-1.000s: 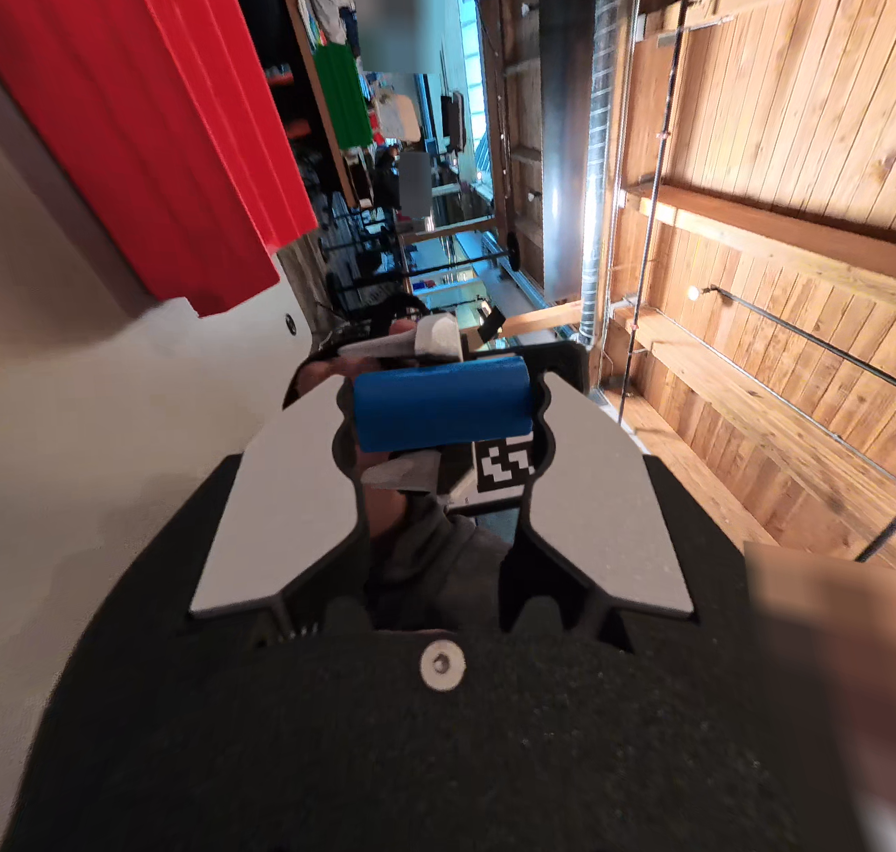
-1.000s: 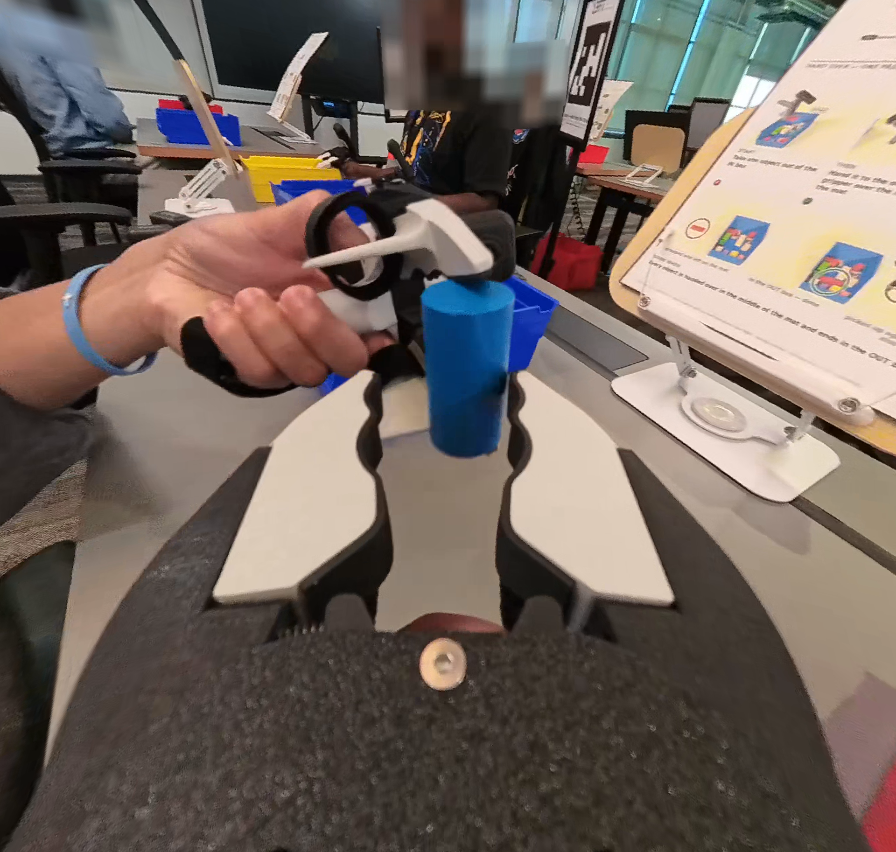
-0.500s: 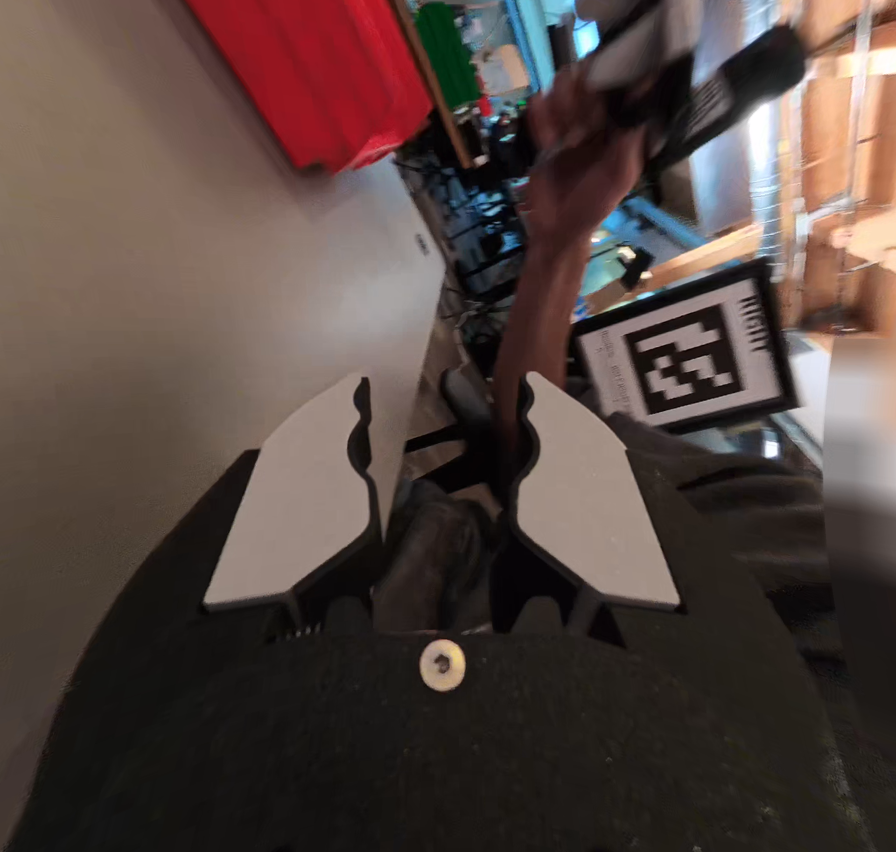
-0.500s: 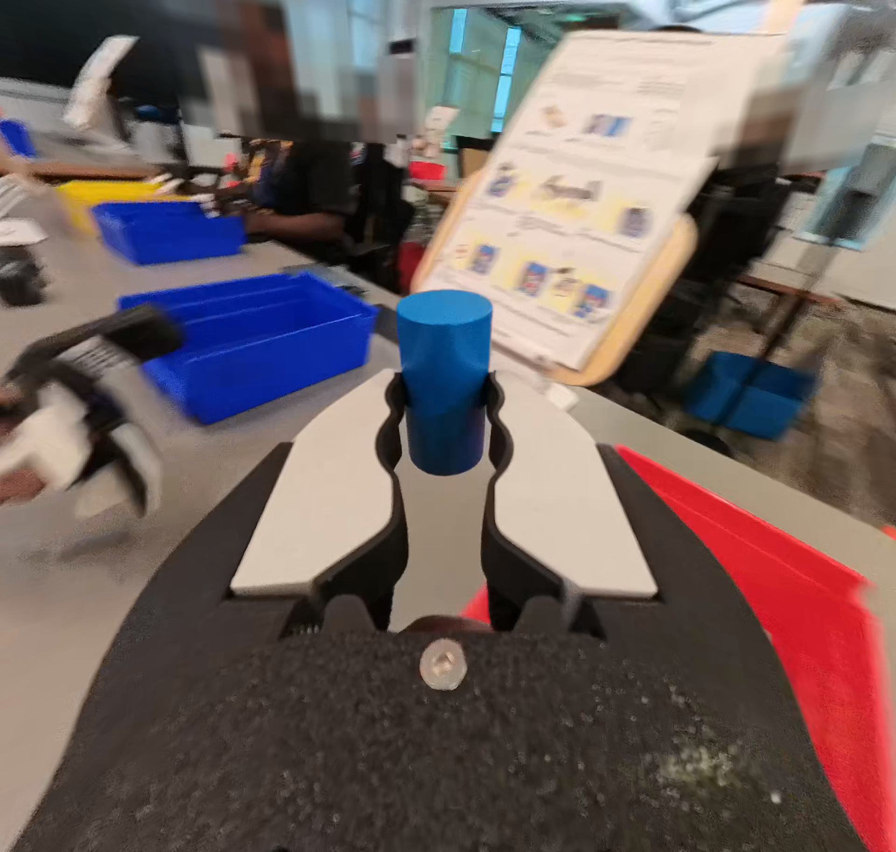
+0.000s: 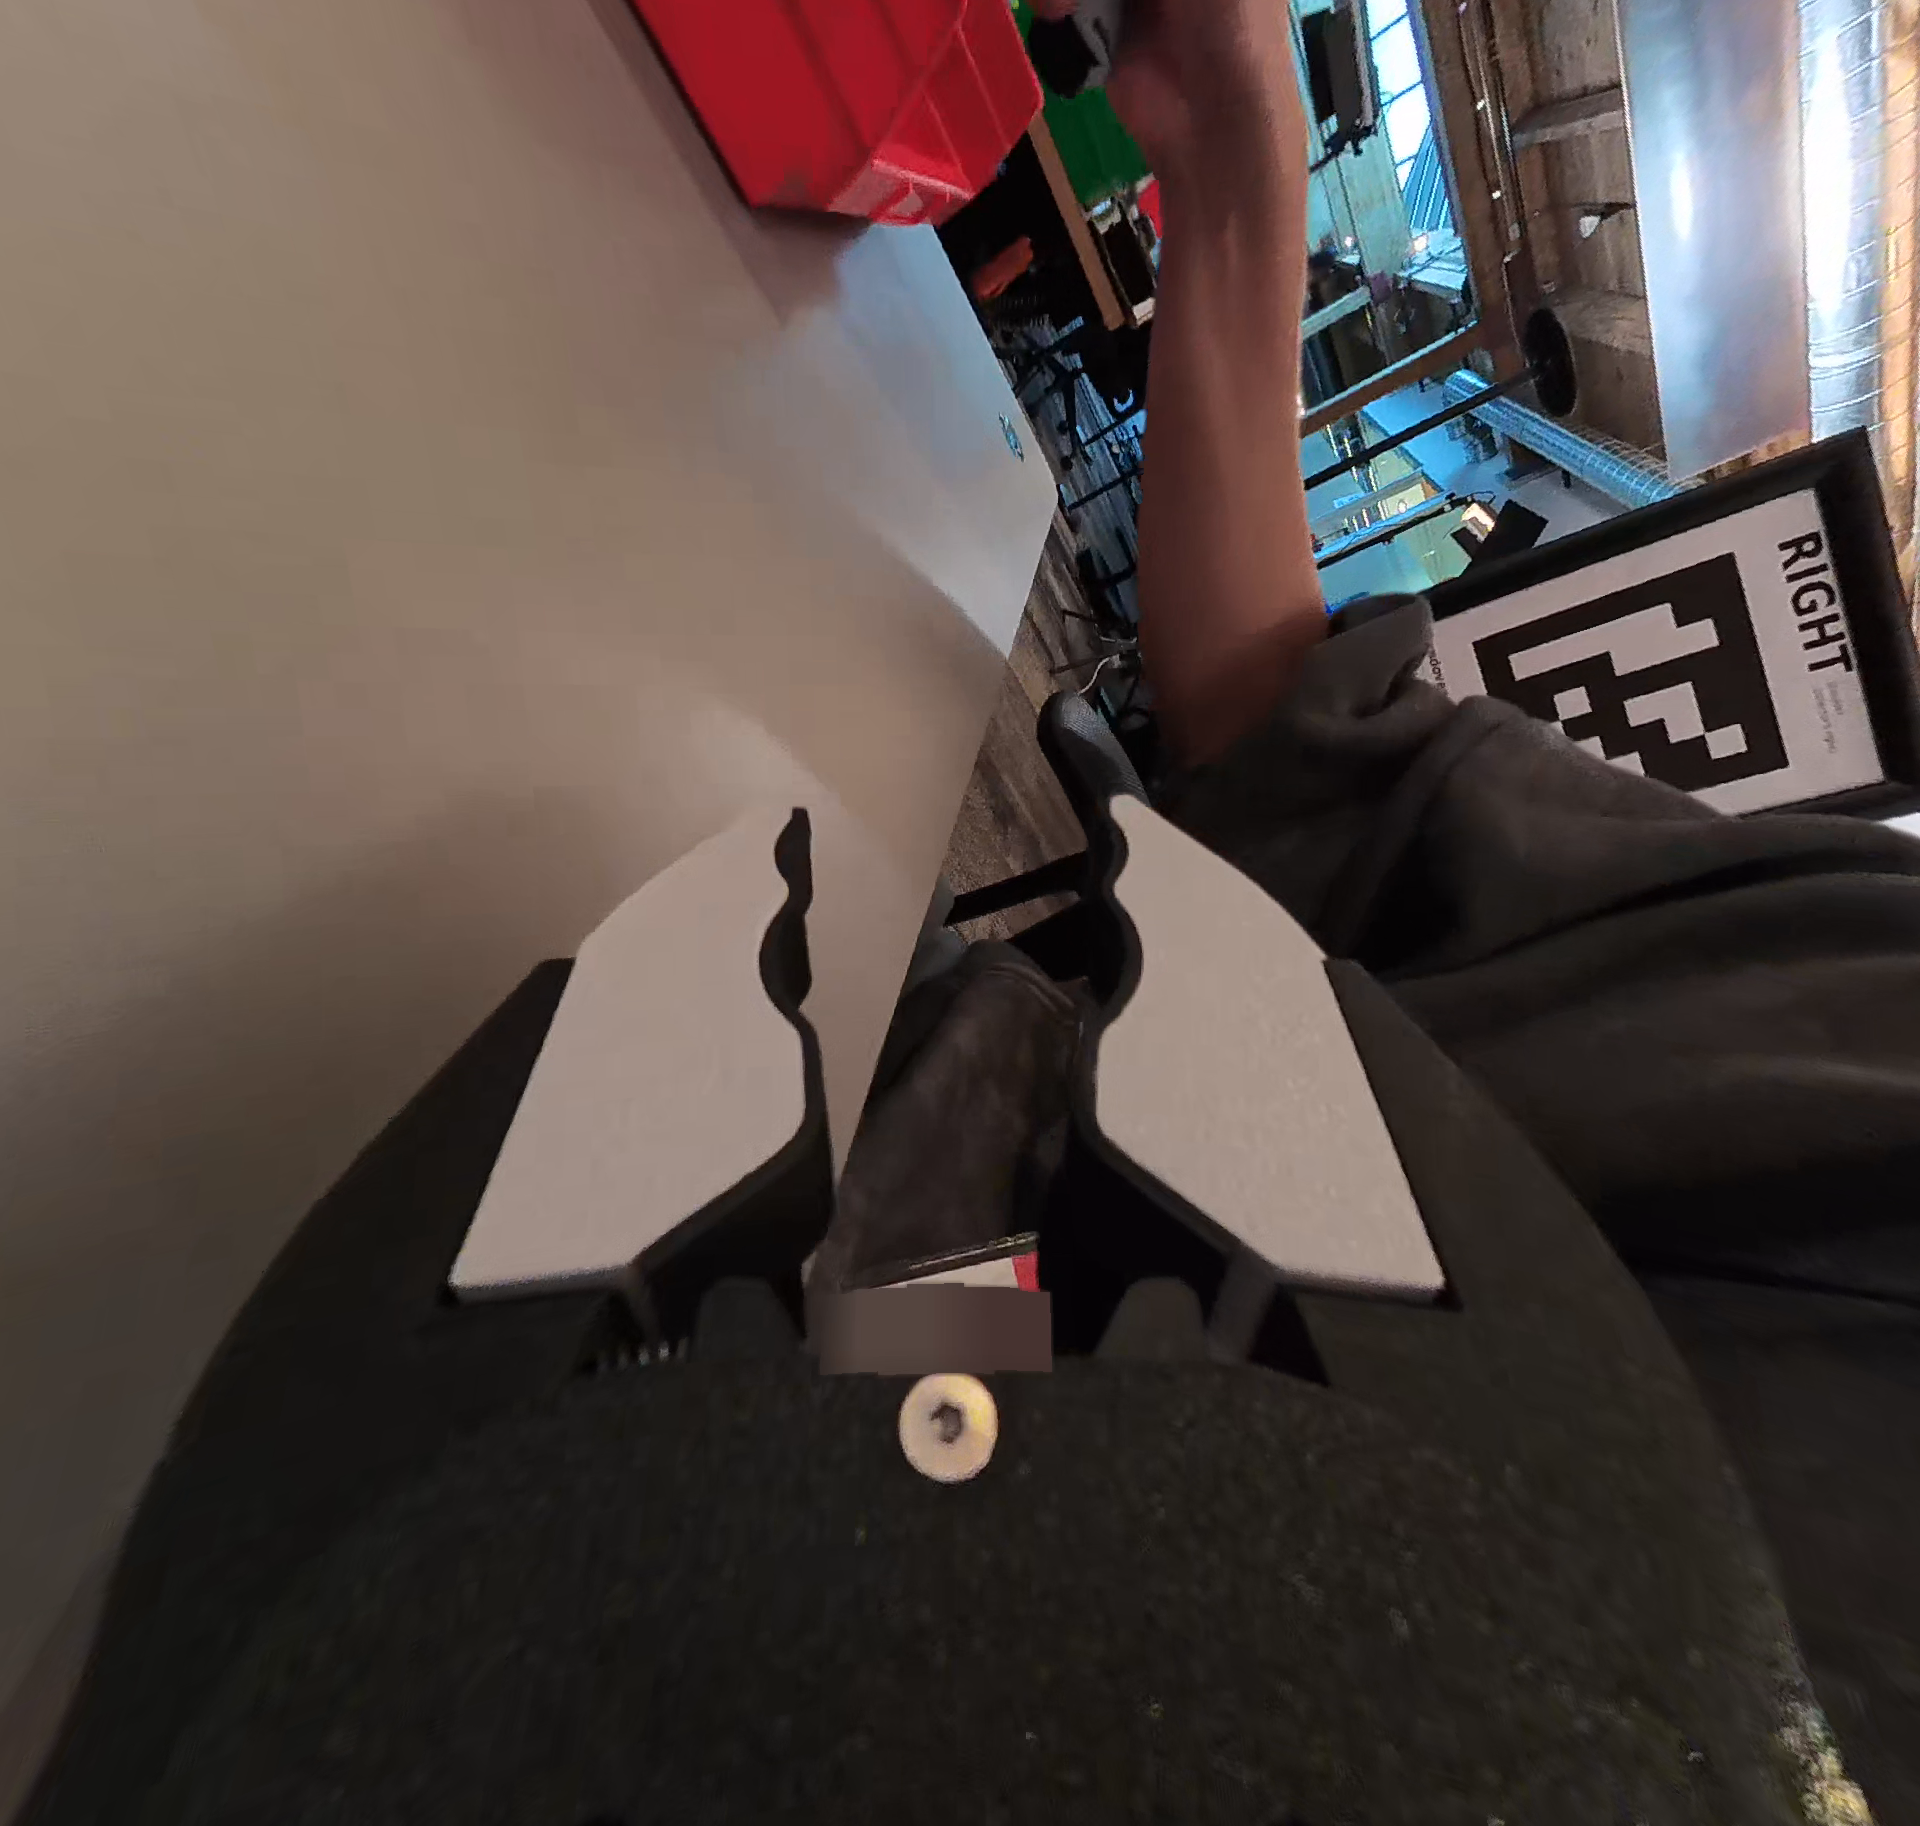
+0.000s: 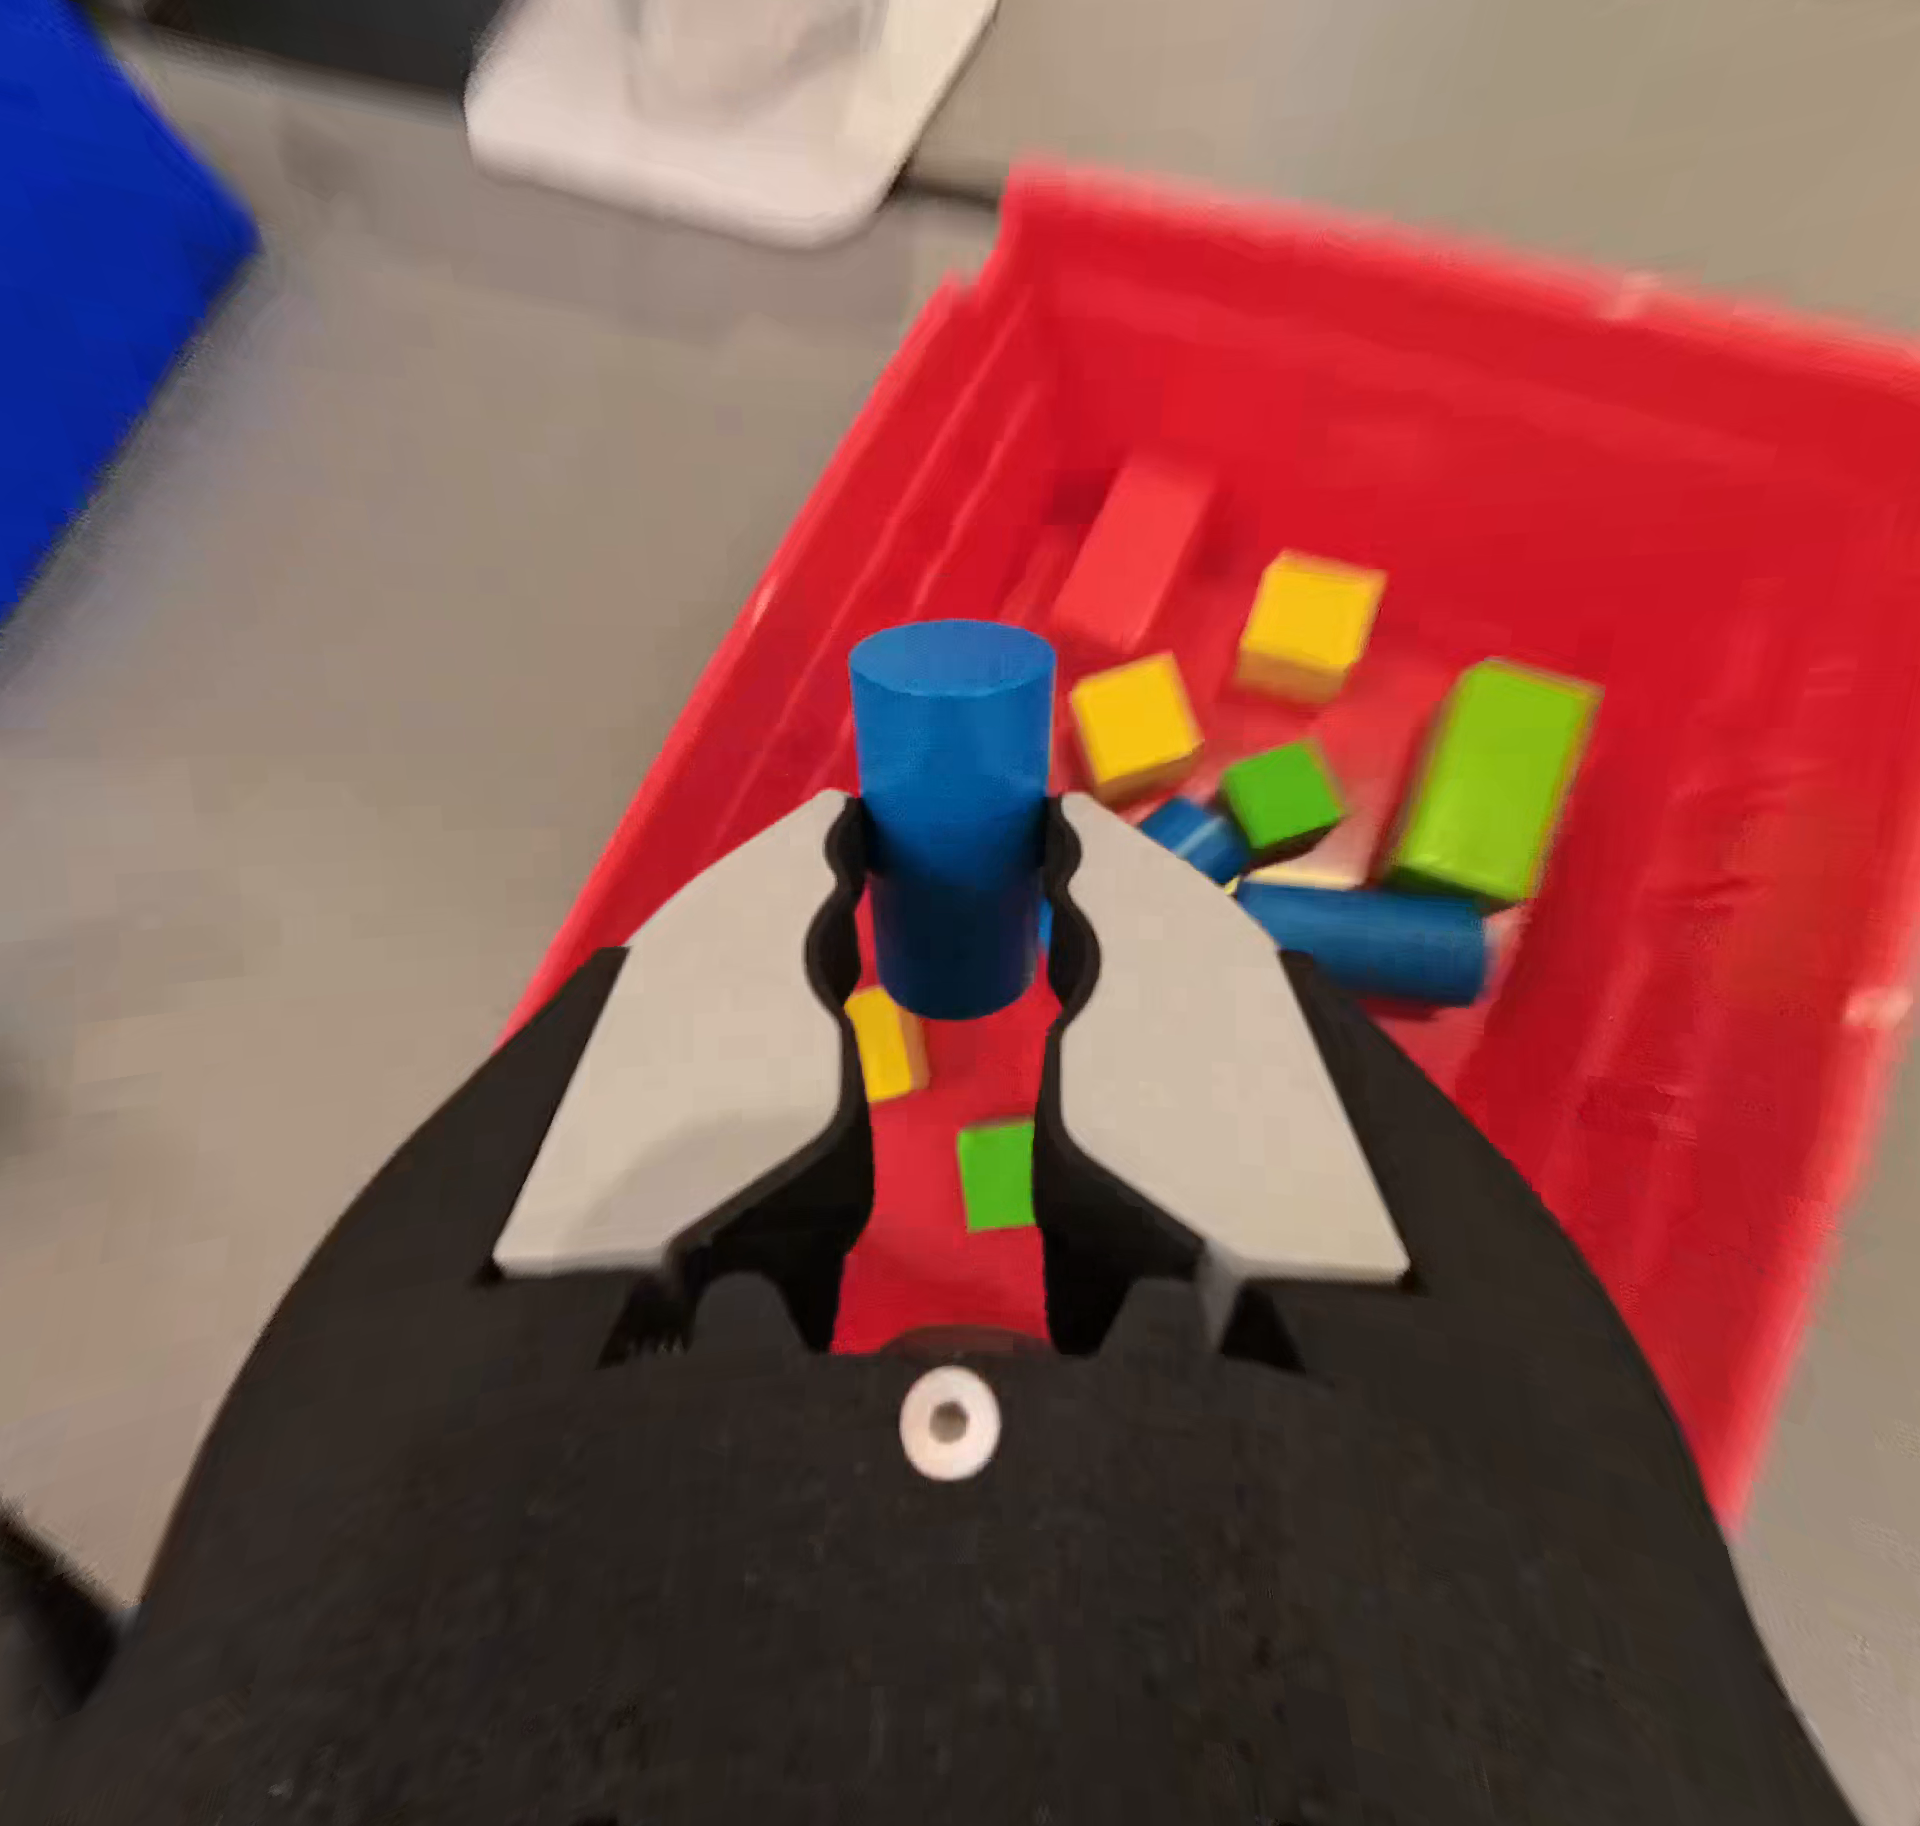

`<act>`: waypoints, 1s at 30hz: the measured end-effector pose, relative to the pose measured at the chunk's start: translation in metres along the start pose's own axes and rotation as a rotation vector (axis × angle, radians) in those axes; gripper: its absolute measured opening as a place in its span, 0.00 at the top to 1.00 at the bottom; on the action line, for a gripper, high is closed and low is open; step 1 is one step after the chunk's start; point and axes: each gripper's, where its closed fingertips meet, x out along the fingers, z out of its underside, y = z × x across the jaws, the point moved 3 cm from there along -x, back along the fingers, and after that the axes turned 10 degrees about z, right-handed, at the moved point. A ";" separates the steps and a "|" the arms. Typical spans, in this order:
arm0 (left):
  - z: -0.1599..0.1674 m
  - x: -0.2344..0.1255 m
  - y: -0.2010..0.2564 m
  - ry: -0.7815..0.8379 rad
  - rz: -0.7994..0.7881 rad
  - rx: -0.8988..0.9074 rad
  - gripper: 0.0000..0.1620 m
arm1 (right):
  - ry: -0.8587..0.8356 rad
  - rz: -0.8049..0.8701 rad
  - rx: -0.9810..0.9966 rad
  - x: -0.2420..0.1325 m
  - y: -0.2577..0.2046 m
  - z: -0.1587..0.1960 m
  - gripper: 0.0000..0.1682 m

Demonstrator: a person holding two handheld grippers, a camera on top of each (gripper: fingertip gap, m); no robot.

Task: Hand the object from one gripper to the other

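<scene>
Blue cylinder (image 6: pixel 951 820) upright between right gripper (image 6: pixel 951 831) fingers, over red bin (image 6: pixel 1455 342).

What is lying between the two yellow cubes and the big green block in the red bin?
In the right wrist view, a small green cube lies between the yellow cubes and the big green block, inside the red bin.
</scene>
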 end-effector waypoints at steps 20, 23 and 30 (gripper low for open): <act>0.011 0.006 0.008 -0.073 0.009 0.004 0.69 | -0.583 -0.048 -0.029 0.076 -0.025 0.070 0.80; 0.015 0.009 0.006 -0.101 -0.006 0.013 0.69 | -0.607 -0.013 0.004 0.077 -0.026 0.069 0.81; 0.012 -0.003 -0.004 -0.083 -0.111 0.061 0.69 | -0.280 -0.041 0.009 -0.002 -0.037 0.028 0.76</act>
